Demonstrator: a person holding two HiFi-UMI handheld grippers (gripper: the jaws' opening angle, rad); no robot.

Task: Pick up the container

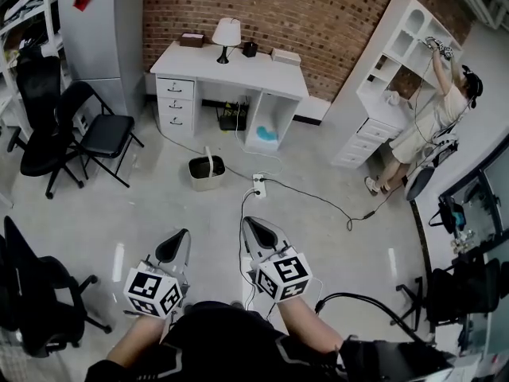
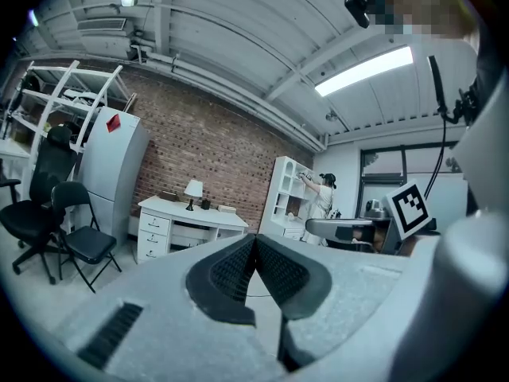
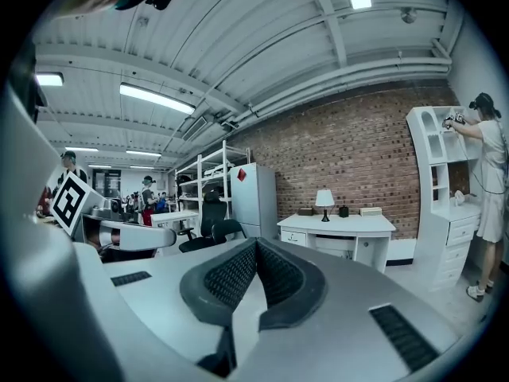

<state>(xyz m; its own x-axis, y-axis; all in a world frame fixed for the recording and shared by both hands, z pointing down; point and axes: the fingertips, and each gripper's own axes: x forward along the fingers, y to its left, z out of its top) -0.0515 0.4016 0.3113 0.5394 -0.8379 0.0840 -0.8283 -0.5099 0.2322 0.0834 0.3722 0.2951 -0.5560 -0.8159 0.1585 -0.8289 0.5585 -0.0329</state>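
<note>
Container point(image 1: 207, 173), a small beige tub with an upright loop handle, stands on the smooth pale floor point(image 1: 318, 237) near the white desk point(image 1: 231, 62). It is well ahead, roughly between the left gripper point(image 1: 179, 239) and right gripper point(image 1: 251, 229). Both are closed, ribbed black pads together, holding nothing.

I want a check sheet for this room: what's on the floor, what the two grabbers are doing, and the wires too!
Surface: pale, shiny floor.
Job's things: container on the floor near the desk, untouched.
Clutter: folding chair, office chair.
Grippers: left gripper shut, empty; right gripper shut, empty.
Cables: power strip, cable trailing across the floor.
Surroundings: brick wall, lamp, white shelf, person reaching into it.
</note>
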